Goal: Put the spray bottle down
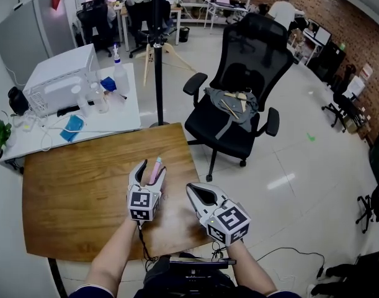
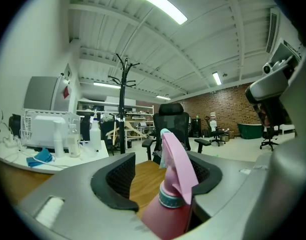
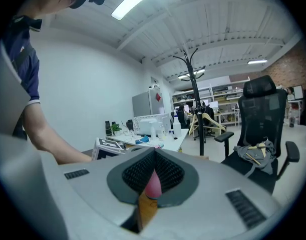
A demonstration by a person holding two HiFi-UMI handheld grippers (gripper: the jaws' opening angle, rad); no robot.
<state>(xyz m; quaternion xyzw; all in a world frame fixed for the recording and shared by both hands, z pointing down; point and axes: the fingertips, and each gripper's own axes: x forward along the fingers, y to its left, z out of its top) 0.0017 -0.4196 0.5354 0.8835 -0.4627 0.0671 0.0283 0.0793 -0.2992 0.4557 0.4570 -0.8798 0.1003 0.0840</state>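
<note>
A pink spray bottle (image 1: 156, 170) with a teal collar stands between the jaws of my left gripper (image 1: 150, 167) over the wooden table (image 1: 71, 197). In the left gripper view the bottle (image 2: 175, 184) leans against the right-hand jaw, and a clear gap shows between it and the left-hand pad; this gripper (image 2: 165, 166) is open. The bottle's base is hidden. My right gripper (image 1: 199, 192) rests shut just to the right, near the table's front right corner. In the right gripper view its jaws (image 3: 154, 156) meet at the tip, and a bit of the pink bottle (image 3: 153, 184) shows behind them.
A black office chair (image 1: 239, 104) with cloth and sticks on its seat stands beyond the table's right edge. A black coat stand (image 1: 158, 48) rises behind the table. A white table (image 1: 124, 113) at the back left carries a white appliance (image 1: 59, 79), bottles and cables.
</note>
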